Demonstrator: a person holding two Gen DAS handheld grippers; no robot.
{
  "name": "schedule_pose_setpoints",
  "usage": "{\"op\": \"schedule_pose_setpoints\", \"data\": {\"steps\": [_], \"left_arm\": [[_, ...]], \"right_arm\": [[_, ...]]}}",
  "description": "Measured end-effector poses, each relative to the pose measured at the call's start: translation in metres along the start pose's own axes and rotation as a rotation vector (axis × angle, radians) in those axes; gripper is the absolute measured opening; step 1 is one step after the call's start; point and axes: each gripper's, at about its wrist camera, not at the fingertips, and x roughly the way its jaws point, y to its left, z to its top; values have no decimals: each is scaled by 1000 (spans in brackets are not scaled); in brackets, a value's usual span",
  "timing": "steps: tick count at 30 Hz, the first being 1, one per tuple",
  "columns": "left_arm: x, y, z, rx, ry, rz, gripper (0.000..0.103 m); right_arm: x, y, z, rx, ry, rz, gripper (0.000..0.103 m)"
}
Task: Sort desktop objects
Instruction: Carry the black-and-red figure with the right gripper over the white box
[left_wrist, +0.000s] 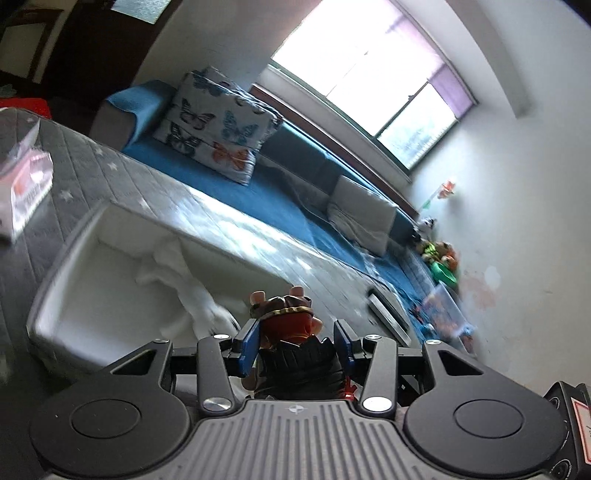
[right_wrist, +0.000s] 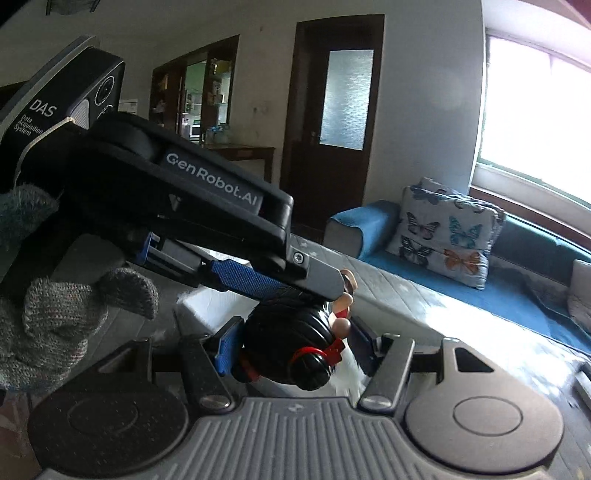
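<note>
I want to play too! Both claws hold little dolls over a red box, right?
Almost. The left claw holds one doll and the right claw another, but the box is white, not red; the left wrist view shows it.

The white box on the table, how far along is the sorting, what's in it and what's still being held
Done: the white box holds only crumpled white paper as far as shows; no toy is visible inside. In hand: the left tool grips a crowned figurine, and the right tool grips a black-haired figurine. Left: dropping both in, plus the pink packet lying on the quilted gray cover.
</note>
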Motion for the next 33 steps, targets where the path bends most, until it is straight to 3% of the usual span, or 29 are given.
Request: {"op": "schedule_pose_setpoints", "data": {"steps": [7,15,23,33], "left_arm": [[44,56,38,-102,48,38,47],[83,105,41,-197,117,67,47],[102,125,32,-237,163,93,45],[97,126,31,-219,148,94,45]], "right_arm": [[78,-20,11,40,69,63,62],[134,-27,-6,62,210,108,62],[150,-18,-23,58,301,115,62],[148,-10,-27,52,303,110,62]]}}
